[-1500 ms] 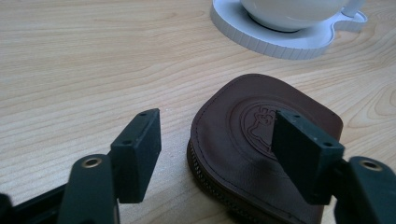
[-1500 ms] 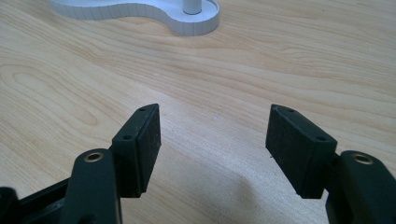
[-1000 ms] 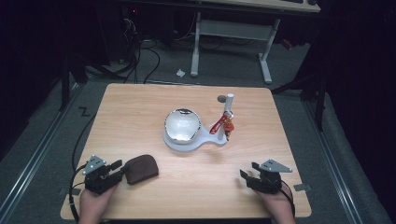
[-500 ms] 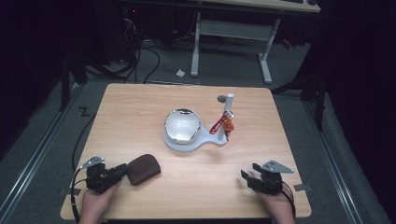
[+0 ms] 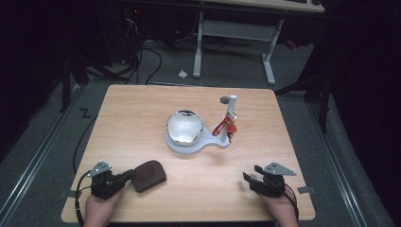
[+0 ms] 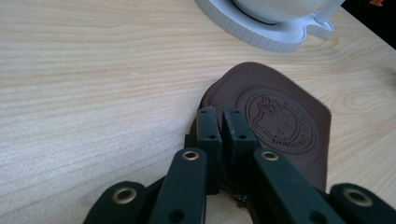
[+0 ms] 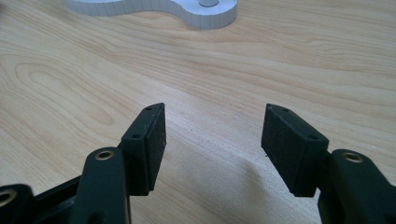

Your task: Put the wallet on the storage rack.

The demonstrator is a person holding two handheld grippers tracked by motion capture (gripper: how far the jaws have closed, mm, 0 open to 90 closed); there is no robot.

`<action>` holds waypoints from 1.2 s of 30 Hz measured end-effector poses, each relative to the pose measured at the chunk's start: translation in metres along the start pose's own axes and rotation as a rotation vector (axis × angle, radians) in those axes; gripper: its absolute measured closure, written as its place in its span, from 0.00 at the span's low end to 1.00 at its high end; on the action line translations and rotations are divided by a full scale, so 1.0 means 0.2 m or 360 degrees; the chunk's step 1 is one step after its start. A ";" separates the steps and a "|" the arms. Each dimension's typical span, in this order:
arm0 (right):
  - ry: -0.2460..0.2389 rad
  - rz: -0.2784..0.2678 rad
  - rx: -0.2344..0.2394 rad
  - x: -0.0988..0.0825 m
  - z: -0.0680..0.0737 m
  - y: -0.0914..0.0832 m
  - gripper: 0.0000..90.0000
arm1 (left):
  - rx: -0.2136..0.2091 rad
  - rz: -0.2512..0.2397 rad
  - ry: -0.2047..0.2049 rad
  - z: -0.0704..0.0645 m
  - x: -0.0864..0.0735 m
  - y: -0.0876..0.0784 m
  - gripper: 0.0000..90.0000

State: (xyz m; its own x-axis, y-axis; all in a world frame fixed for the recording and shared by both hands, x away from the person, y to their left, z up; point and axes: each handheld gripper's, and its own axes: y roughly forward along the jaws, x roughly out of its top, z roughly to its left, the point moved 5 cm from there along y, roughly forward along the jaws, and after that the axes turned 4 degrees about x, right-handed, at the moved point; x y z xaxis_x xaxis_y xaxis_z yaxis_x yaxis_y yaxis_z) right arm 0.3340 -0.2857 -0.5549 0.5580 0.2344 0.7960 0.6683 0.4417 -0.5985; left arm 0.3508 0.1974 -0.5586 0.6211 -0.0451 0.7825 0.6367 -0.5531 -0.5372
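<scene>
A brown leather pouch (image 5: 149,175) with an embossed round stamp (image 6: 280,121) lies on the wooden table (image 5: 142,118) at the front left. My left gripper (image 5: 126,176) meets its near left edge. Its jaws have just been closing and now stand together (image 6: 222,116), pinching the pouch's rim. My right gripper (image 5: 251,174) rests at the front right, open. Its jaws (image 7: 215,135) have just been closing a little, with only bare wood between them.
Mid-table stands a white base (image 5: 189,144) that carries a shiny round bowl (image 5: 184,126). Beside it are a white post (image 5: 231,106) and a red clip-like piece (image 5: 222,126). The base's rim lies beyond both grippers (image 6: 261,32) (image 7: 187,11). Desk legs and cables lie past the far edge.
The left gripper has tilted and edged toward the pouch, and its jaws have shut on the pouch's edge. The right hand has stayed where it was.
</scene>
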 end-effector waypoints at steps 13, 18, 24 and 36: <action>0.0020 -0.0023 -0.0007 -0.01 -0.02 -0.03 0.46 | 0.0002 -0.0151 0.0132 -0.11 0.09 -0.04 0.97; 0.0033 -0.0028 -0.0012 -0.02 -0.03 -0.04 0.46 | -0.0025 -0.0183 0.0161 -0.17 0.13 -0.06 0.98; 0.0041 -0.0025 -0.0004 -0.02 -0.03 -0.03 0.46 | -0.0037 -0.0226 0.0220 -0.25 0.20 -0.07 0.98; 0.0058 -0.0019 0.0009 -0.03 -0.04 -0.02 0.47 | -0.0026 -0.0313 0.0246 -0.28 0.38 -0.10 0.98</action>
State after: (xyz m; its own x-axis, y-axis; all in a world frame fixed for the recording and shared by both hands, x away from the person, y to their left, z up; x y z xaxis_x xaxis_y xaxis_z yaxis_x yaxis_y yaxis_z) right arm 0.3320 -0.2962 -0.5567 0.5676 0.1977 0.7992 0.6723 0.4491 -0.5885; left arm 0.3599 0.1576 -0.4708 0.4080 -0.0614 0.9109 0.7302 -0.5770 -0.3660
